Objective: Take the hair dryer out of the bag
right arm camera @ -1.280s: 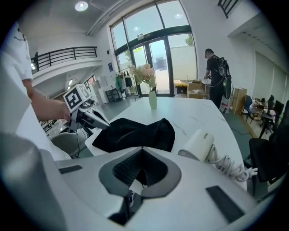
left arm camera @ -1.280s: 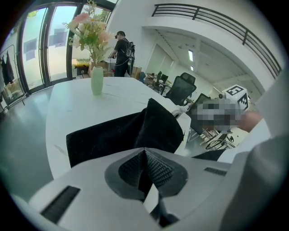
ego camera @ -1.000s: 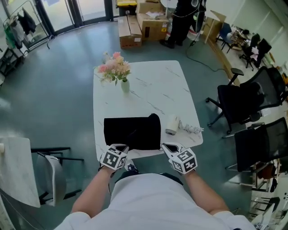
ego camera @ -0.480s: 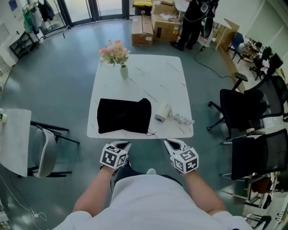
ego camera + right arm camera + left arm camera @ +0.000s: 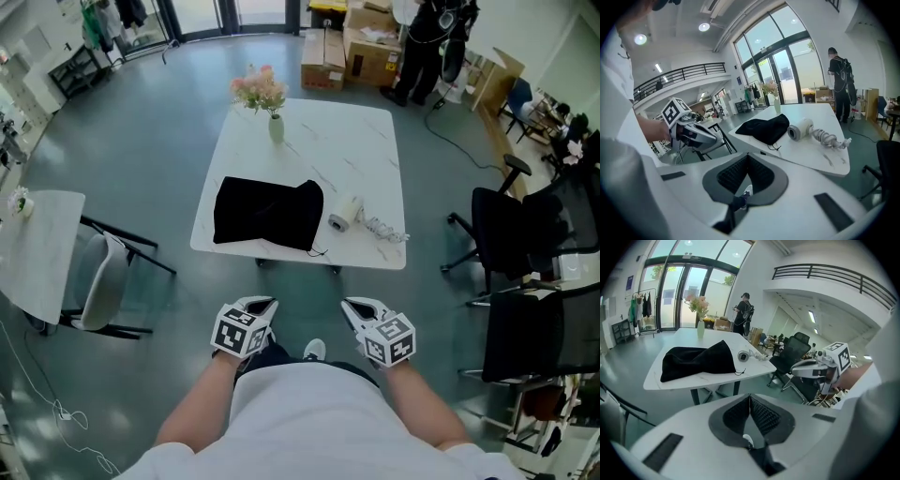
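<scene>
The left hand-held gripper (image 5: 266, 303) has its jaws closed together with nothing between them, and the right hand-held gripper (image 5: 350, 305) is the same, closed and empty. Both are held side by side over the floor (image 5: 141, 169), short of the near edge of the bench (image 5: 328, 141) and touching nothing on it.

On the bench, the black bag (image 5: 267, 211) lies flat towards the near edge, on its left half. The hair dryer (image 5: 345, 216) is out of the bag, lying on its side on the bench just to the bag's right, its round end facing the near edge. Its coiled cord (image 5: 384, 228) trails on towards the bench's right edge. A vase of pink flowers (image 5: 274, 124) stands upright at the far left corner of the bench.

Beyond the bench's far end are cardboard boxes (image 5: 347, 52) and a standing person (image 5: 427, 47). Black office chairs (image 5: 511, 225) stand to the right of the bench, and a light chair (image 5: 98, 291) to its left.
</scene>
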A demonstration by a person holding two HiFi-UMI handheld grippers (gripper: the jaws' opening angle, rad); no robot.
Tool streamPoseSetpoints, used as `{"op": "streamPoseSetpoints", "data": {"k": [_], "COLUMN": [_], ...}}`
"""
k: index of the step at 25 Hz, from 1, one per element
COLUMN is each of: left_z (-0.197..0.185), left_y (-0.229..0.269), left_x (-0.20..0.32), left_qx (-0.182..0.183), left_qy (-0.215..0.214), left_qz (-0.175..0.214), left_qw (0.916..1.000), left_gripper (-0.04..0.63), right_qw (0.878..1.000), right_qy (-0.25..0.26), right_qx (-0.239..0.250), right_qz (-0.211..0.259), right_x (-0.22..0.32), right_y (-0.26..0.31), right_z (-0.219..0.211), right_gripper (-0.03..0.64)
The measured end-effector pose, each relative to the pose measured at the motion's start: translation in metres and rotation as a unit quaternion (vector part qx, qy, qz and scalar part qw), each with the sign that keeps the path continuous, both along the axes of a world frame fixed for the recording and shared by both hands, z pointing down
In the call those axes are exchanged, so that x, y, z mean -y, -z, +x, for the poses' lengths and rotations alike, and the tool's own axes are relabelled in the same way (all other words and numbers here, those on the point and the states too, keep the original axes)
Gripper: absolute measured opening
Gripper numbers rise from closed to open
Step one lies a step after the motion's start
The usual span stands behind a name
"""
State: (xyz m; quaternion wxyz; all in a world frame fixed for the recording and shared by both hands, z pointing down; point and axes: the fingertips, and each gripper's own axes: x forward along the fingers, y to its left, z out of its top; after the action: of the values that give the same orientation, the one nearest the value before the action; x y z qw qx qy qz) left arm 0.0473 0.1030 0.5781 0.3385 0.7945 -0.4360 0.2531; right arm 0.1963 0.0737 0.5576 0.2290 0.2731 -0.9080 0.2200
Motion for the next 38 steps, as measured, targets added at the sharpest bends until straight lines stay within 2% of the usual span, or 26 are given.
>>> {"op": "streamPoseSetpoints", "data": {"k": [8, 18, 22, 29, 38], "left_z": [-0.009, -0.033, -0.044, -0.068, -0.074], "left_y": [0.022, 0.033, 0.036, 0.035, 0.036], "left_x": [-0.008, -0.002, 0.003, 0.002, 0.006], "left_qx": [0.011, 0.016, 0.007, 0.012, 0.009], "left_qy": [-0.011, -0.071, -0.077, -0.085, -0.092], "left_qz": [0.018, 0.027, 0.031, 0.028, 0.032], "left_qw": [0.9997, 0.9970, 0.9965, 0.9959, 0.9952], "left_gripper": [0.017, 0.017, 0.018, 0.017, 0.017], "right_qw": [1.000, 0.999, 0.999, 0.998, 0.997], "right_qy": [0.007, -0.031, -0.038, -0.059, -0.072], "right_qx": [0.020, 0.014, 0.005, 0.005, -0.003], "right_qz": [0.004, 0.019, 0.023, 0.024, 0.025], "right_x": [-0.012, -0.009, -0.008, -0.008, -0.009], "right_y": [0.023, 0.036, 0.036, 0.037, 0.036], "right_z": [-0.017, -0.057, -0.070, -0.083, -0.084], "right_gripper": [0.015, 0.015, 0.015, 0.015, 0.015]}}
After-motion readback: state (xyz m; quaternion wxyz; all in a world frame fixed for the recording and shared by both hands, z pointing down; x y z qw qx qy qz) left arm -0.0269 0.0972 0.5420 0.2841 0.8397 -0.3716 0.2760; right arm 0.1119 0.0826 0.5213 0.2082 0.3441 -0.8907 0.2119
